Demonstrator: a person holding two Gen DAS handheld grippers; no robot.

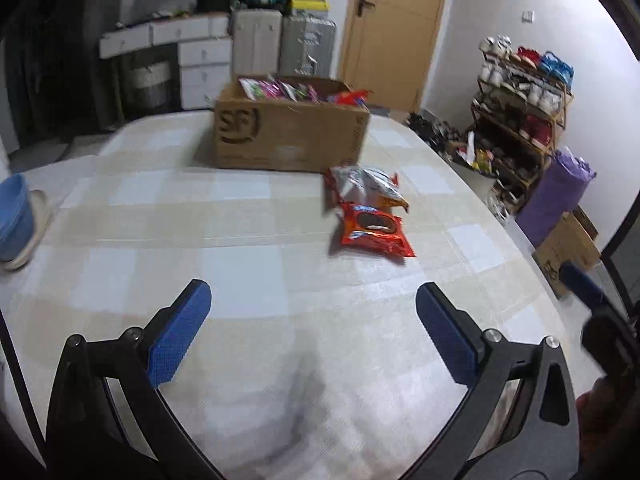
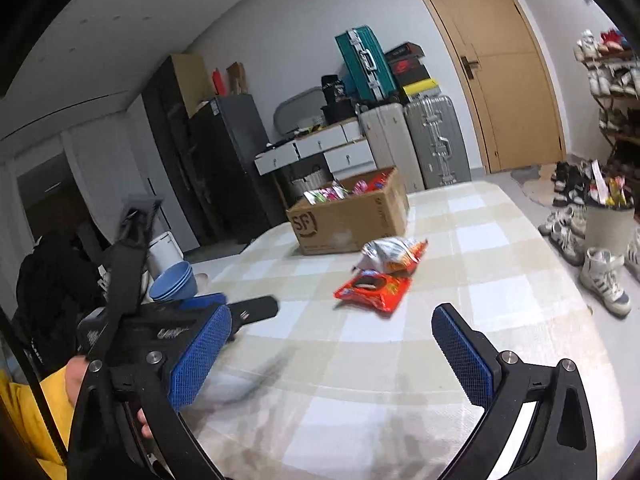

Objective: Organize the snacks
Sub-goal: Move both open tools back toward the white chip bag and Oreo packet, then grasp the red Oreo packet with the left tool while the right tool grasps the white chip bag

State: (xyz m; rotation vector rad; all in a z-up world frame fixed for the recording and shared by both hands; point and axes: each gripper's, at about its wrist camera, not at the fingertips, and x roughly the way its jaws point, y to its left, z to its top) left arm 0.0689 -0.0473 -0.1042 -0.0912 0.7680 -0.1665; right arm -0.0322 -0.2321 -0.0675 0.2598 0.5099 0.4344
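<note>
From my left claw (image 1: 313, 304) I look straight down the checked worktop (image 1: 160, 240): a blue bowl (image 1: 14, 216) sits at the far left edge, the cardboard box (image 1: 288, 140) stands ahead in the middle with bright snack packets (image 1: 280, 89) showing over its rim, and just right of centre a silver chip bag (image 1: 366, 186) lies touching a red cookie packet (image 1: 374, 232), both on the cloth and outside the box. Only this view shows the purple roll (image 1: 554, 200) by the shoe rack (image 1: 520, 112), and at its right edge a blurred piece of my right claw (image 1: 600, 312). The right wrist view, tilted, gives what the left one misses: a yellow sleeve (image 2: 28, 420) and my hand (image 2: 78, 376) behind the left claw (image 2: 200, 316), which juts in from the left above the worktop (image 2: 500, 248), then the stacked blue bowls (image 2: 174, 282), the box (image 2: 348, 220), the chip bag (image 2: 392, 254) resting against the cookie packet (image 2: 374, 290), and white sneakers (image 2: 606, 280) on the floor at right. Both claws are released, blue pads spread wide with nothing between them; my right claw (image 2: 332, 322) hangs over bare cloth, short of the two packets. Each is held low, pointing toward the box.
</note>
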